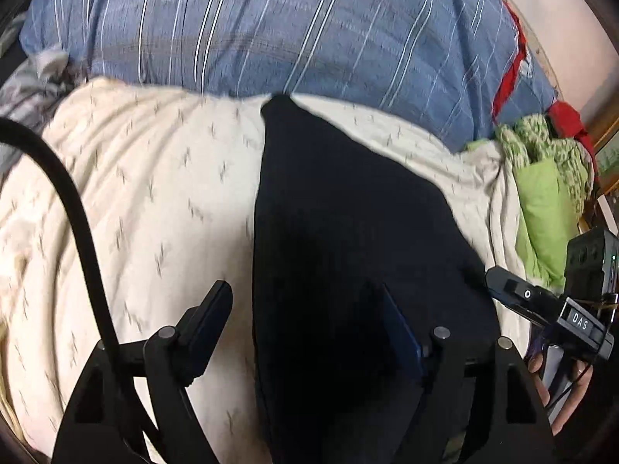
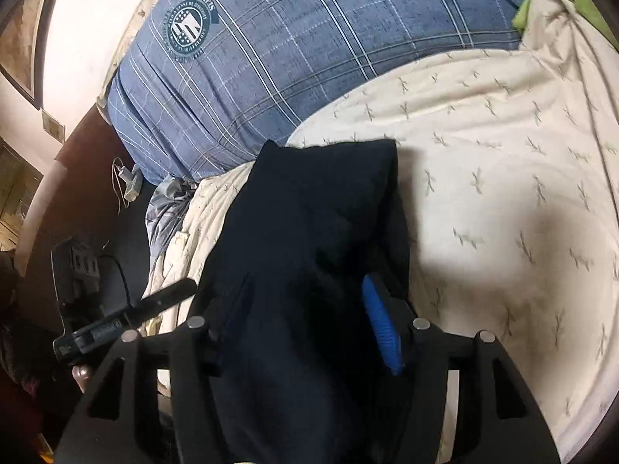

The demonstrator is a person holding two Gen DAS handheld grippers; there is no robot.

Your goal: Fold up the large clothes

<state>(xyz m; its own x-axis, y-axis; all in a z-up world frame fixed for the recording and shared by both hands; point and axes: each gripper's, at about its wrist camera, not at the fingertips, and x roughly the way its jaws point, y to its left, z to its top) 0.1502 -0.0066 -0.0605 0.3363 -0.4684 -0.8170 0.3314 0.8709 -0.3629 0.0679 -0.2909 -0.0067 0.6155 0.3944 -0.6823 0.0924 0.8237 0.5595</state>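
Observation:
A dark navy garment (image 1: 348, 232) lies on a cream bedsheet (image 1: 135, 193), folded into a long strip. My left gripper (image 1: 305, 328) is open, with its left finger over the sheet and its right finger over the garment. In the right wrist view the same garment (image 2: 309, 212) runs up between my right gripper's fingers. My right gripper (image 2: 294, 321) stands open around the bunched dark cloth, whose near end drapes over the jaws. Its blue pad (image 2: 381, 328) shows on the right; the left pad is hidden by the cloth.
A blue plaid pillow (image 1: 271, 27) lies along the far side of the bed, also in the right wrist view (image 2: 309, 50). Green cloth (image 1: 541, 193) is bunched at the right. The other gripper (image 1: 549, 309) shows at the right edge. A charger and cable (image 2: 129, 185) lie left of the bed.

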